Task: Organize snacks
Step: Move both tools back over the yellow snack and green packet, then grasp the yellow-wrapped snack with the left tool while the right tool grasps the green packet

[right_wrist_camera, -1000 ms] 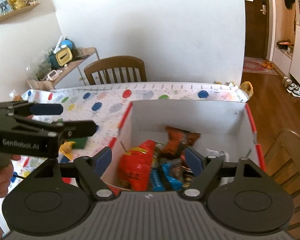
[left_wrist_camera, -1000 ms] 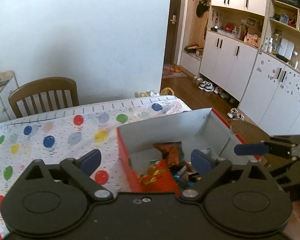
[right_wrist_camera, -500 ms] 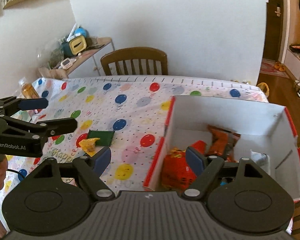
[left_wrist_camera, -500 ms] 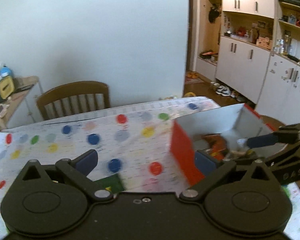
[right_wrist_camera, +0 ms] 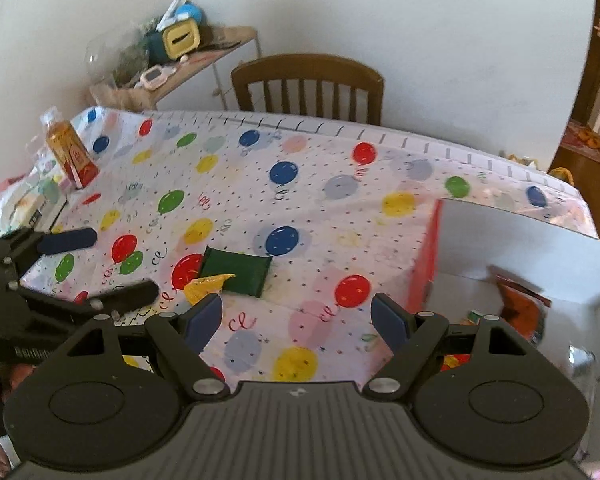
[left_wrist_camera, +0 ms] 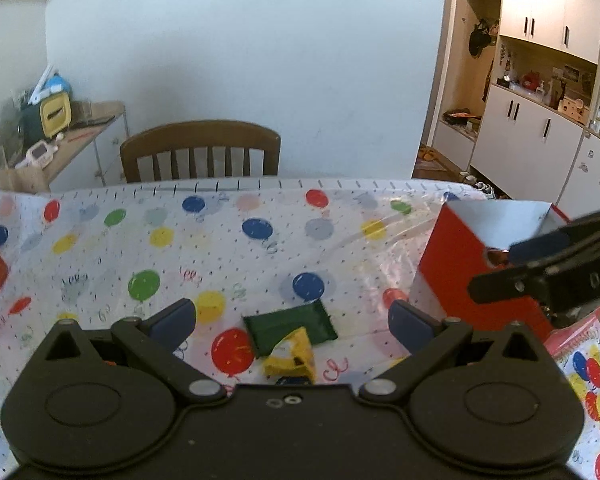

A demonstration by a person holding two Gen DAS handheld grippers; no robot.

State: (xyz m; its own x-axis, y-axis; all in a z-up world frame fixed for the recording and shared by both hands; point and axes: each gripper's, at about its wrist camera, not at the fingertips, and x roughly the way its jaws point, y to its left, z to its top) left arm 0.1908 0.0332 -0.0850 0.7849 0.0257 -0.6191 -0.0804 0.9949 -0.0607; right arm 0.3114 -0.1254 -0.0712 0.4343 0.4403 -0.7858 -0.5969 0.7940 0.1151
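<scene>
A: 2 grippers fill the foreground, both empty. The left gripper [left_wrist_camera: 291, 322] has its jaws spread wide; they have just been opening, with nothing between the pads. The right gripper [right_wrist_camera: 297, 320] also stands open, holding nothing

B: Where are the snacks?

A: Just past the left gripper's tips, 2 loose packets lie on the tablecloth [left_wrist_camera: 228, 248]: a flat, dark green packet [left_wrist_camera: 290, 327], rectangular and matte, and a crumpled yellow packet [left_wrist_camera: 290, 354] touching its near edge. Another item behind the yellow one is mostly hidden

B: And the container?

A: To the right, a cardboard box [left_wrist_camera: 460, 272], red outside and white inside, stands open-topped. From the right wrist view, orange and red bags [right_wrist_camera: 518, 312] already sit in it

B: So which step?

A: Likely reaching for the next packet. The next move probably calls for lowering onto the thin, slippery foil and closing without sliding it across the glossy, balloon-printed plastic cloth. Further back stand a wooden slatted chair [left_wrist_camera: 200, 152] and a plain white wall
</scene>
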